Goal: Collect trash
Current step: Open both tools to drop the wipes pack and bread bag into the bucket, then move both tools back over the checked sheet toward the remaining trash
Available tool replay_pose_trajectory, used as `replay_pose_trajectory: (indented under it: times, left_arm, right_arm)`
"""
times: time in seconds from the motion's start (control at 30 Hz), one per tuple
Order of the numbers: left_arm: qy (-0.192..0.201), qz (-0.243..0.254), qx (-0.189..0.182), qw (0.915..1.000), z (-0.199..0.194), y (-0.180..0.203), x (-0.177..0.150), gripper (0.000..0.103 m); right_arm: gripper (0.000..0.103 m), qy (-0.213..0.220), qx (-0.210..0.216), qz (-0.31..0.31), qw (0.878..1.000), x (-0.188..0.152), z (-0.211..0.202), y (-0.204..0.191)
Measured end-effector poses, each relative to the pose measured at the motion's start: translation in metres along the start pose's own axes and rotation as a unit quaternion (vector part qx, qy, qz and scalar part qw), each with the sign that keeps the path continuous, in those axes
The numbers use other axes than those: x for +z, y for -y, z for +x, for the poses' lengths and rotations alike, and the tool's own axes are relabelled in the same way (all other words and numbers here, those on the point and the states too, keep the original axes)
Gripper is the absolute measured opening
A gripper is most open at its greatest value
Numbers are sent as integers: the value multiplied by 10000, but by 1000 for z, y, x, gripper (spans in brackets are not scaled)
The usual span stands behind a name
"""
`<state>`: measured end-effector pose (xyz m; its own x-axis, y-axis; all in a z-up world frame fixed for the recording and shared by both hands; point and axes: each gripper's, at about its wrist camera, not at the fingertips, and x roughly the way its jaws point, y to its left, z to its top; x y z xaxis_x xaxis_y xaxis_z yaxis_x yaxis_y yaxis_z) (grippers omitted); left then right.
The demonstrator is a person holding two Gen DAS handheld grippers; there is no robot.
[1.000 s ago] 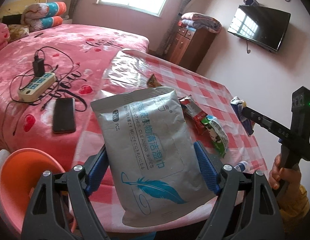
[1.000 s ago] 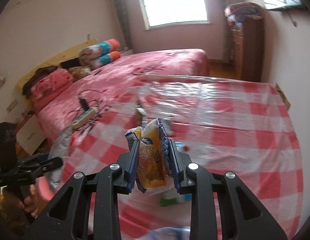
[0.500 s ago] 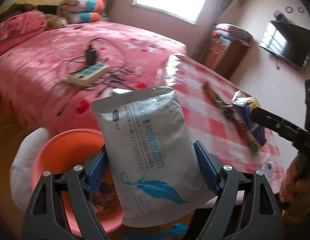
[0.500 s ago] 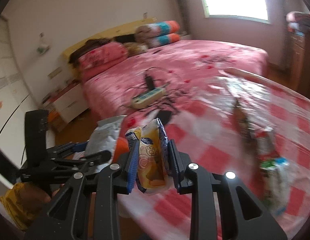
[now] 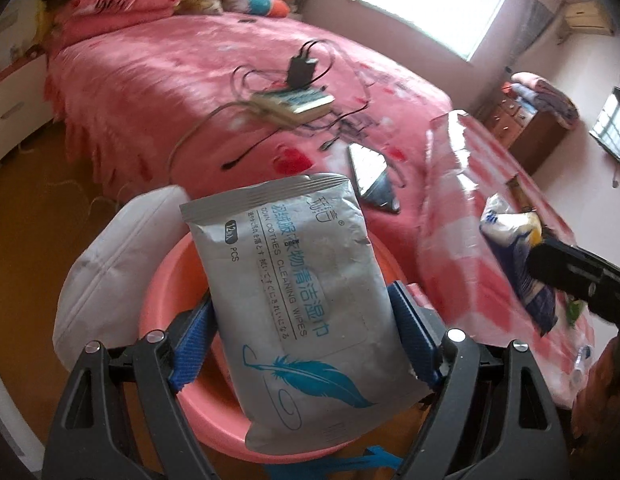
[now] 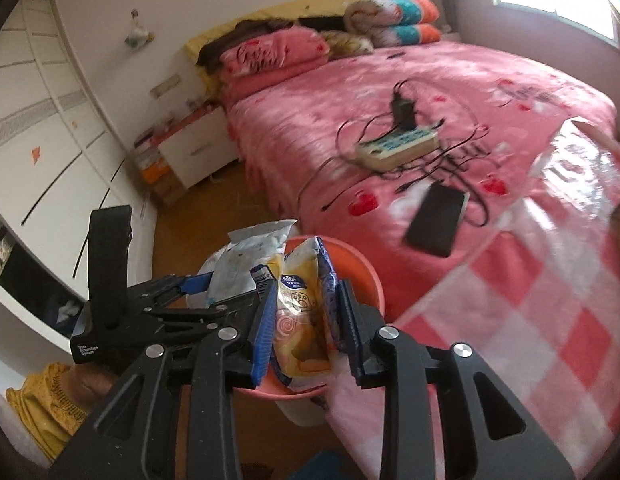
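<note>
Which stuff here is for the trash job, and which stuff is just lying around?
For the job:
- grey wipes packet, clamped in the left gripper
- yellow snack wrapper, clamped in the right gripper
- pink basin, under both

Just lying about:
- phone on the bed
- power strip with cables
- pillows

basin (image 5: 169, 280) beside bed (image 5: 169, 80), phone (image 6: 436, 220) and power strip (image 6: 398, 148) on bed

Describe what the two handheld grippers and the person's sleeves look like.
Both are matte black plastic with cut-out triangular linkages and silver pivot bolts. The left gripper and right gripper carry ribbed blue finger pads. Seen from the right wrist, the left unit has a tall black handle and white "Data Acquisition System" lettering. No cables show. The sleeve is mustard-yellow knit.
</note>
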<state>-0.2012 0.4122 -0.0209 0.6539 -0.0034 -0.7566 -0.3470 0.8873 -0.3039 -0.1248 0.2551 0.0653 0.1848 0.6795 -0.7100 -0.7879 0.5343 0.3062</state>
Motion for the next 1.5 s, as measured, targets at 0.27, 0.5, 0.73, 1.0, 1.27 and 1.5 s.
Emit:
replay_pose_trajectory:
  times: [0.27, 0.5, 0.73, 1.0, 1.27, 1.5]
  left_arm:
    - [-79, -91, 417, 9991, 11, -12, -2, 84]
    - [89, -46, 357, 9993, 7, -1, 3, 84]
    - [136, 248, 305, 9991, 4, 23, 4, 84]
    - [211, 529, 47, 9984, -1, 56, 5, 84]
    - [167, 836, -170, 9962, 1, 90, 4, 84]
    - [159, 1058, -309, 9938, -1, 113, 3, 84]
  right_arm:
    - [80, 56, 77, 456, 9989, -10, 1, 20]
    - [89, 440, -382, 608, 9964, -15, -27, 37]
    - [91, 737, -759, 622, 9924, -28, -54, 50]
    - [92, 945, -1049, 819, 9866, -45, -79, 67]
    - [92, 1171, -1212, 977, 9808, -56, -102, 78]
    - [92, 1364, -1352, 1093, 9753, -65, -123, 90]
